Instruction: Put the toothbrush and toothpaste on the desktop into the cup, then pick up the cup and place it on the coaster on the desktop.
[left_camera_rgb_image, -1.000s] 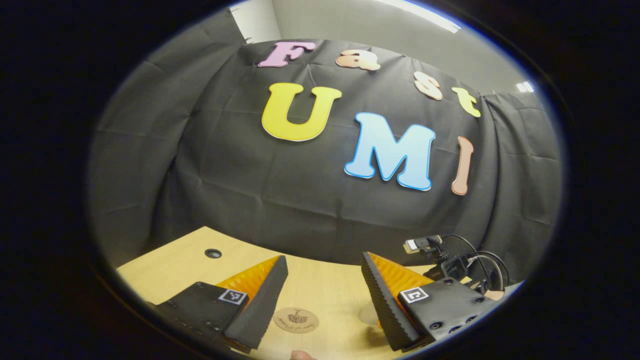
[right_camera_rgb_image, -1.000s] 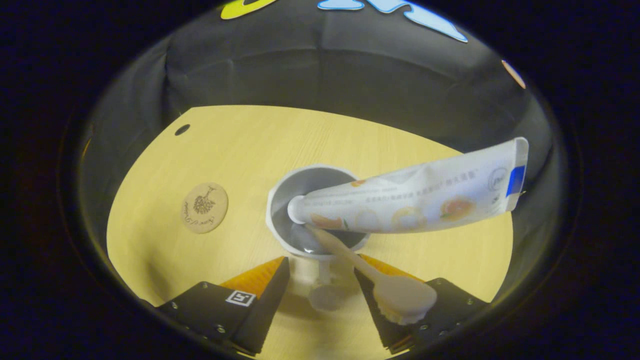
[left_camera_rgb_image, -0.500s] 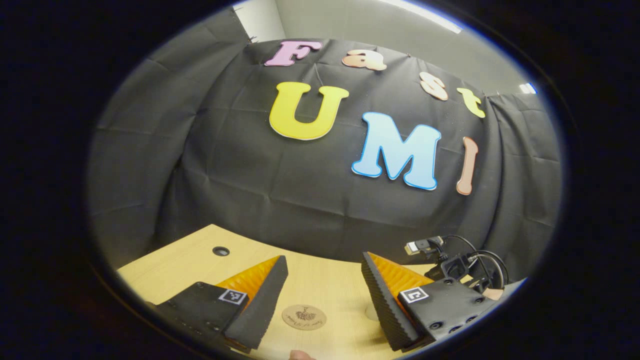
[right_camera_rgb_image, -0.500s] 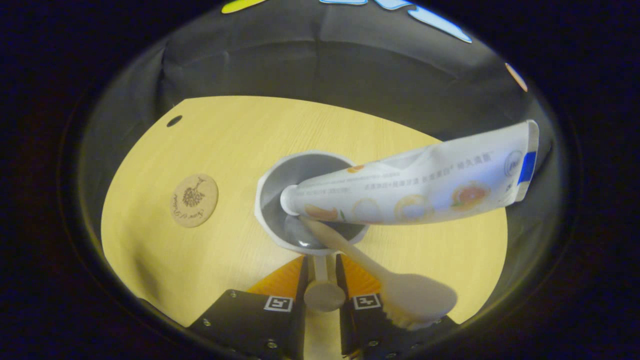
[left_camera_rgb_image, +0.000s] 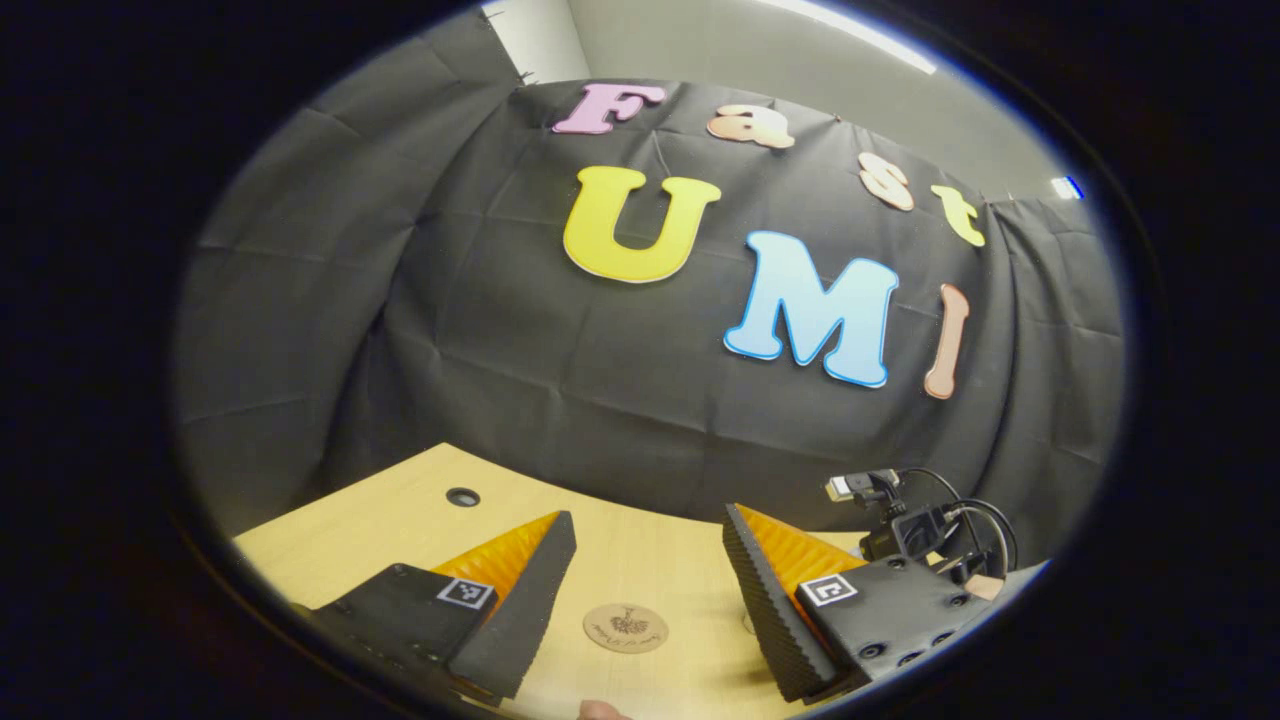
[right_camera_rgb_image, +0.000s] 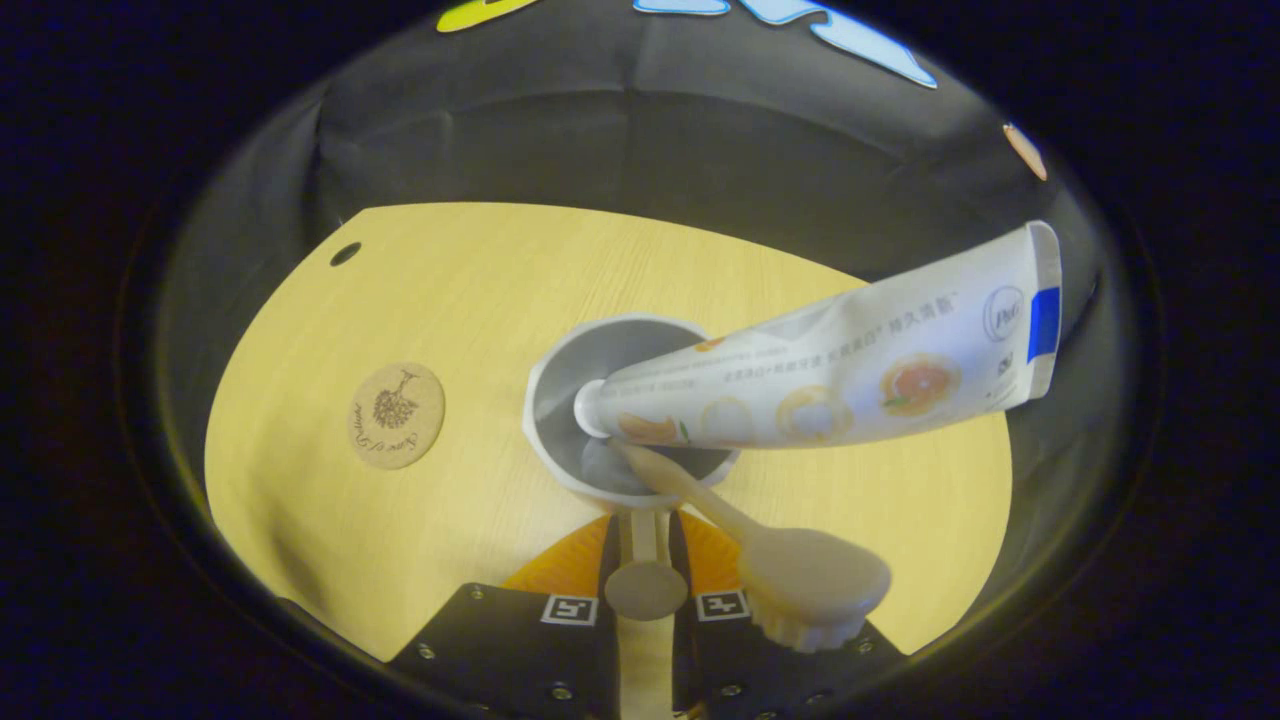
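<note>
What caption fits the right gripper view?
Right tool clamps the cup's handle; toothpaste and toothbrush inside.

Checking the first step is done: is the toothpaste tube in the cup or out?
In. The white toothpaste tube has its cap end down inside the grey cup, its flat end leaning out over the rim beside the beige toothbrush.
</note>
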